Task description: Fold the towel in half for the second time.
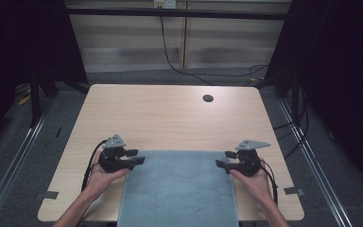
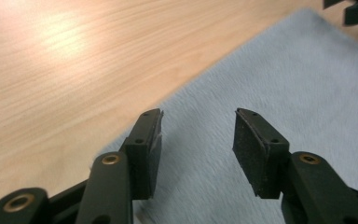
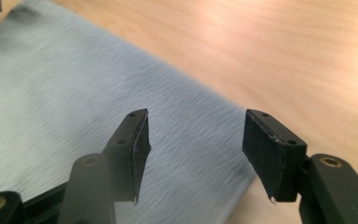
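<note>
Lab recording booth: black curtains (image 1: pixel 23 42), metal frame rails (image 1: pixel 14 156), lone wooden table (image 1: pixel 170 113).

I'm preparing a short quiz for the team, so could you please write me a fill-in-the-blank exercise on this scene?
1. The grey towel lies flat on a ____ table.
2. The left gripper and the right gripper are at the towel's two far ____.
3. Both grippers' jaws are ____, with nothing clamped between them.
4. Near the table's far edge is a small round ____.

Missing words: wooden; corners; open; hole

left tool (image 1: pixel 139 157) jaws apart, right tool (image 1: pixel 221 159) jaws apart, both pointing inward
</note>
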### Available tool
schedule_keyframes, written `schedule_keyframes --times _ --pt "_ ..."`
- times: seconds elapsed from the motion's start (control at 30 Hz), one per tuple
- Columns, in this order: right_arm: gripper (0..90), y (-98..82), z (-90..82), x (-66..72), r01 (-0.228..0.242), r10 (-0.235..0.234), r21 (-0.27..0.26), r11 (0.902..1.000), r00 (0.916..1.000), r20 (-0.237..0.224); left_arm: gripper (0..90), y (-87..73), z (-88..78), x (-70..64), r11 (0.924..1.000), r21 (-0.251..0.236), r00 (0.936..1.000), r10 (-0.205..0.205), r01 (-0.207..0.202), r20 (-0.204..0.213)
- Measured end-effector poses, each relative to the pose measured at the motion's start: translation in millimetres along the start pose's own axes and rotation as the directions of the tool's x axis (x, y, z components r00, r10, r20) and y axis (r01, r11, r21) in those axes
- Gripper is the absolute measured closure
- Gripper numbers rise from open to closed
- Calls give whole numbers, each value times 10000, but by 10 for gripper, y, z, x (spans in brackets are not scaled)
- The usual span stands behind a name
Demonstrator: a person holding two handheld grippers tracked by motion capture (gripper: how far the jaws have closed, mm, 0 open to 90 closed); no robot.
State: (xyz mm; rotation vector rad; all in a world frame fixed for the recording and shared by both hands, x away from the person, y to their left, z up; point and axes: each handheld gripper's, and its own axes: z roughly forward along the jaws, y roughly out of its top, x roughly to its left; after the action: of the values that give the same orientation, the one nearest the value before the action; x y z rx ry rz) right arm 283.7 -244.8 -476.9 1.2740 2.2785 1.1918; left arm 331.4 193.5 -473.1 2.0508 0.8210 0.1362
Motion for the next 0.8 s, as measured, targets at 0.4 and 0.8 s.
schedule_keyframes --times 0.4,0.8 --pt "467 175 262 -468 -437 437 1 9990 9979 477 484 83 98 514 9975 32 9960 -706 709 -555" --pt "494 35 295 -435 -322 336 592 9977 9992 -218 391 -97 145 544 9964 751 9991 -386 399 -193"
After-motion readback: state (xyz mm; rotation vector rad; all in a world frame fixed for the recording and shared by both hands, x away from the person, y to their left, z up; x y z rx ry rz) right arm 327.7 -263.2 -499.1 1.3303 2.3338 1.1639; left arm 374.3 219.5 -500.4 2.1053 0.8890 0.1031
